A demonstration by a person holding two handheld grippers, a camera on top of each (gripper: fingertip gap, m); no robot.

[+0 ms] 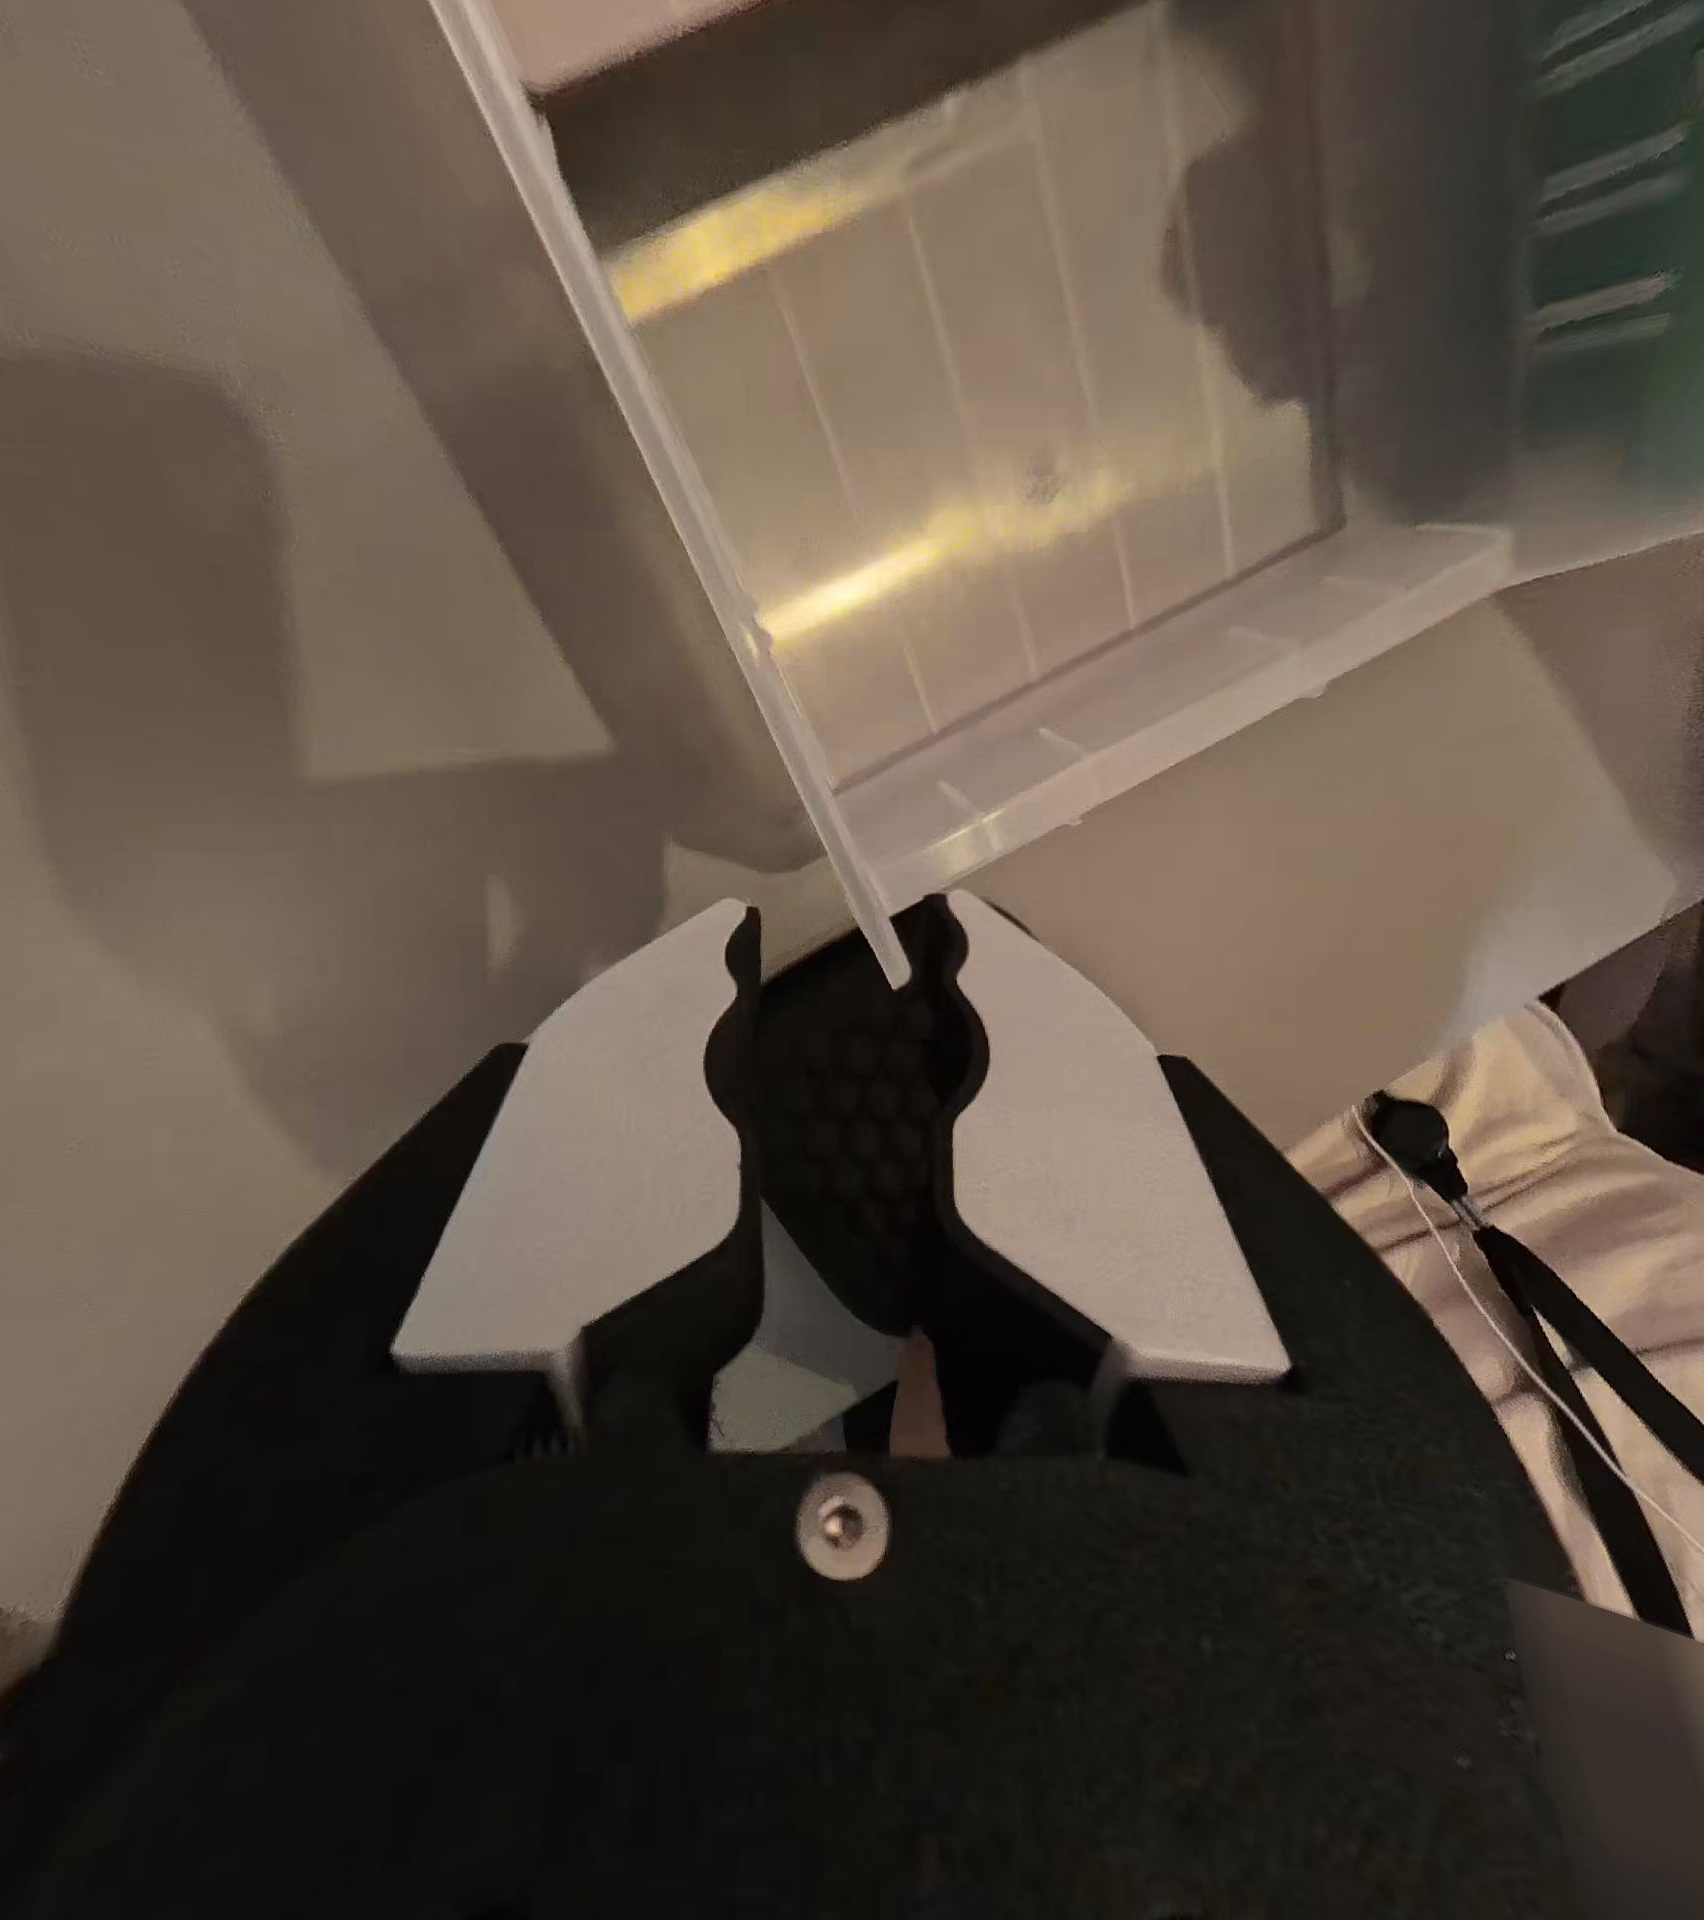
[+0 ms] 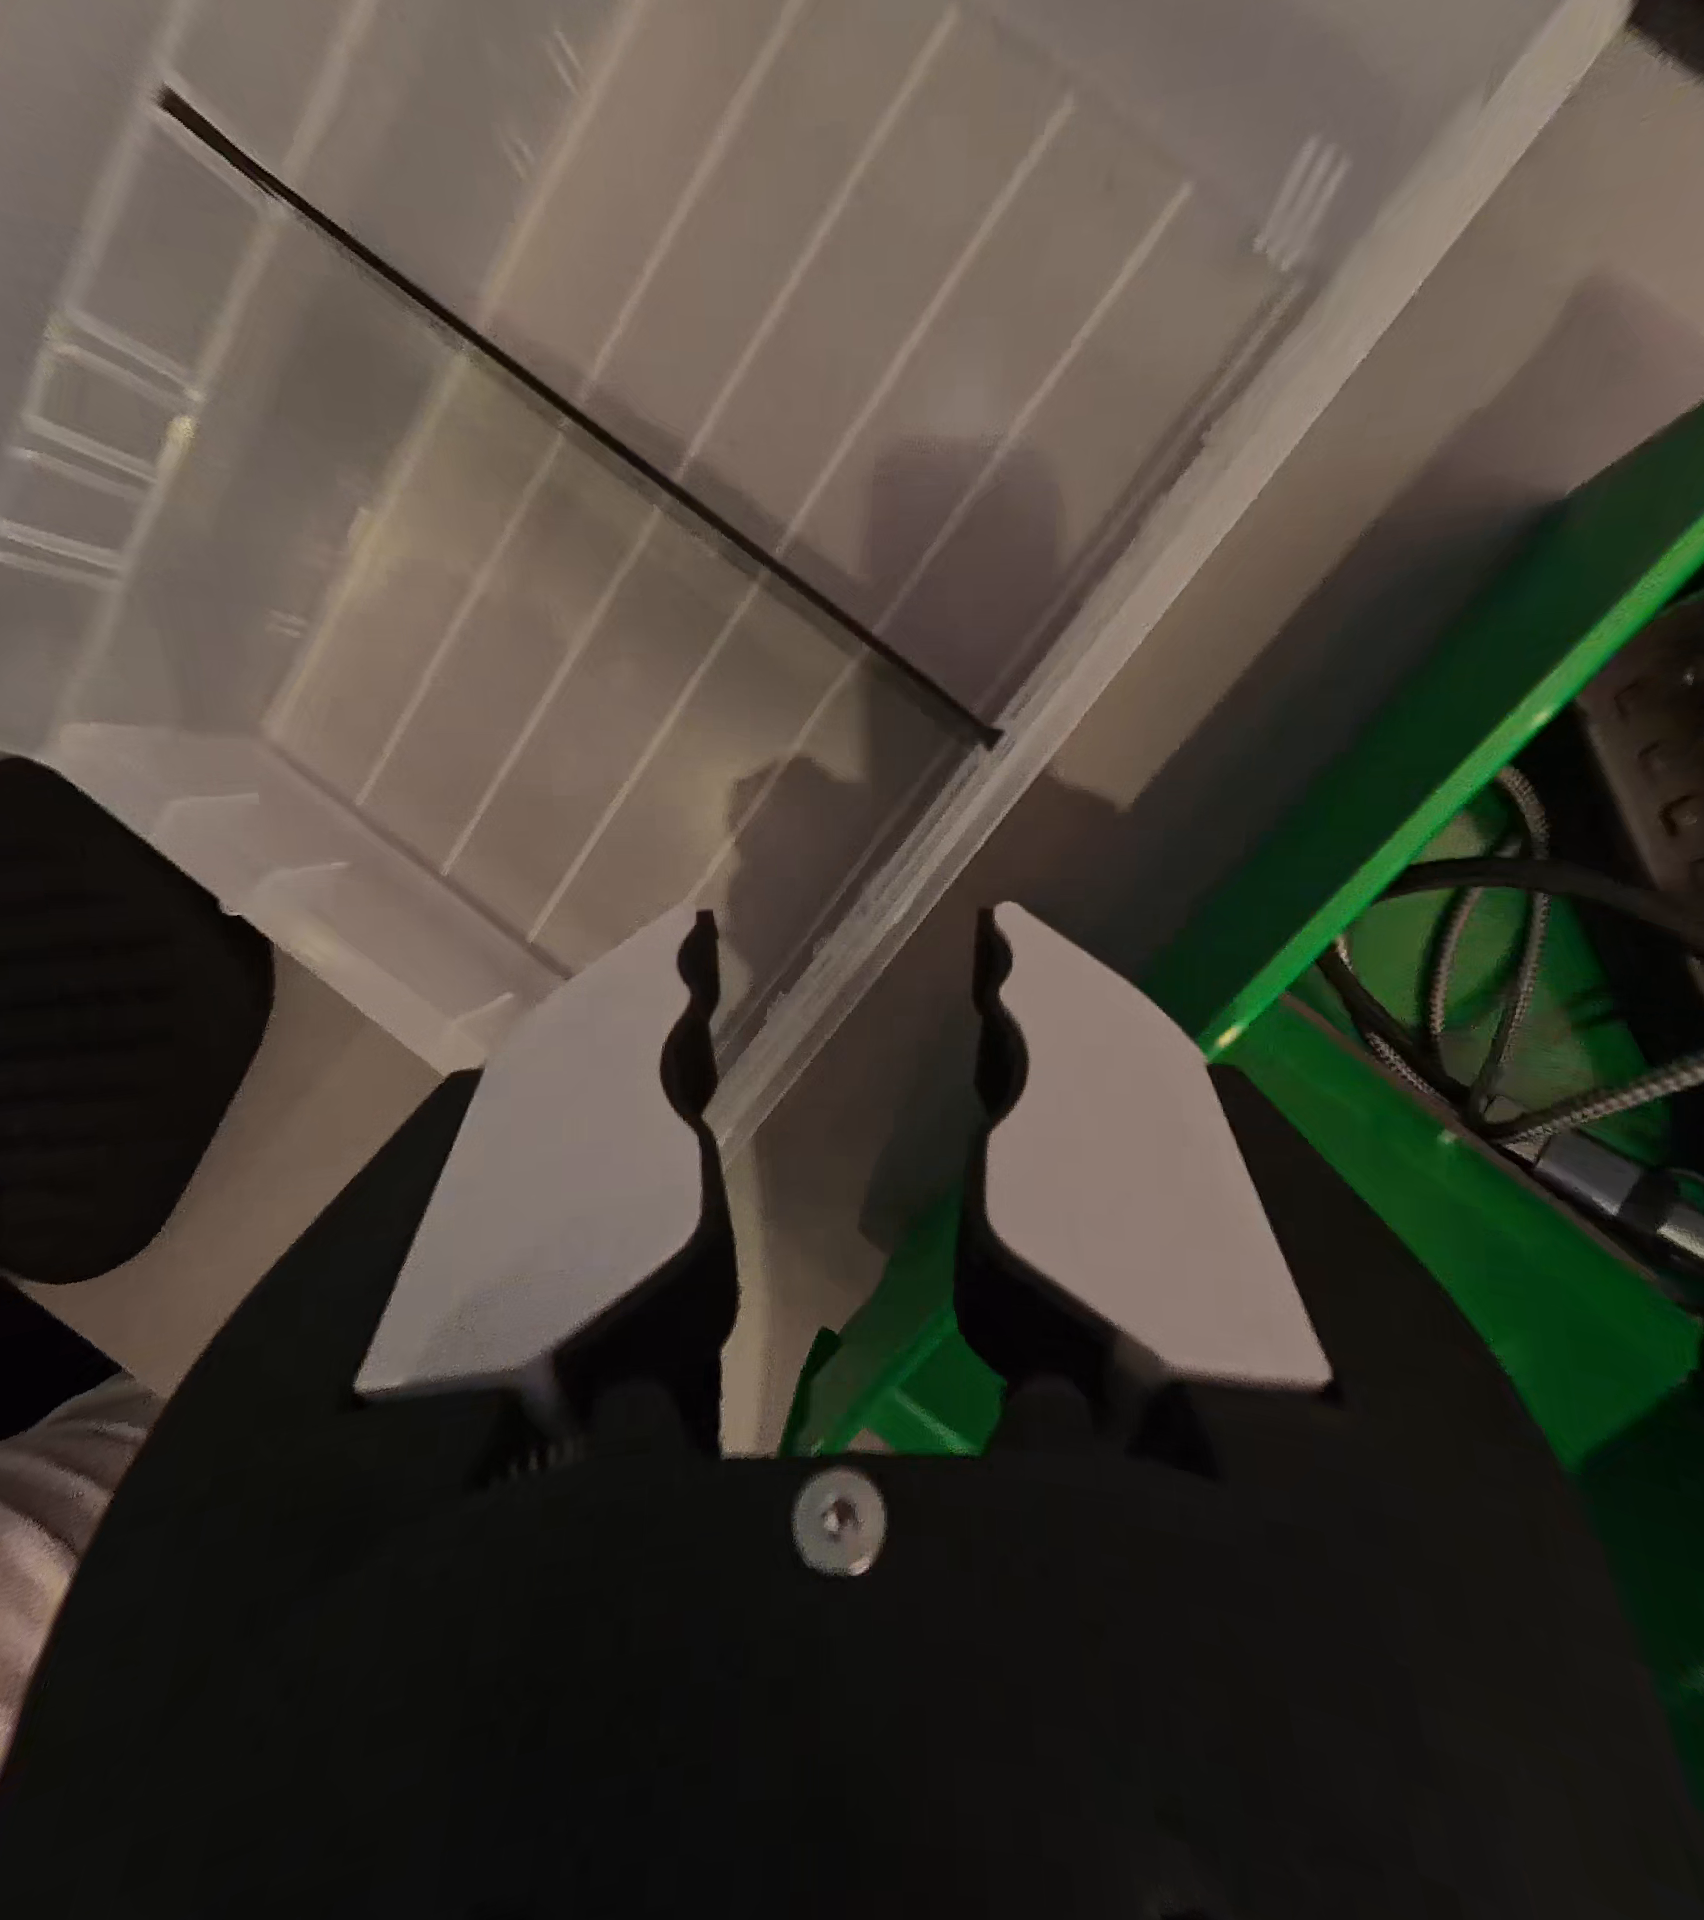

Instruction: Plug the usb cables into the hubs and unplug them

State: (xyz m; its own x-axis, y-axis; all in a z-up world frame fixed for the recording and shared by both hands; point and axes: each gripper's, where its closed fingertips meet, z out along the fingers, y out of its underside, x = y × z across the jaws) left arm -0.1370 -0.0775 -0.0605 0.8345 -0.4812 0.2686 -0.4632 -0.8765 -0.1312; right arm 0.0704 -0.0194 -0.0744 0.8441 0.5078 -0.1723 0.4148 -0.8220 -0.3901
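At the right, inside one green bin [image 2: 1367, 883], one dark hub [image 2: 1700, 790] with blue ports lies among several cables [image 2: 1513, 1101]. One clear box [image 2: 619, 416] stands beside it. Right gripper [image 2: 843, 935]: parted, empty. Left gripper [image 1: 848, 935]: slightly parted around the box's edge [image 1: 879, 935]; contact unclear.

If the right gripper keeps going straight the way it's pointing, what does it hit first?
Most likely the clear plastic bin: its near edge already sits between the open fingers of the right gripper. The green tray with the cables lies off to the right, out of that line. Depth is hard to judge.
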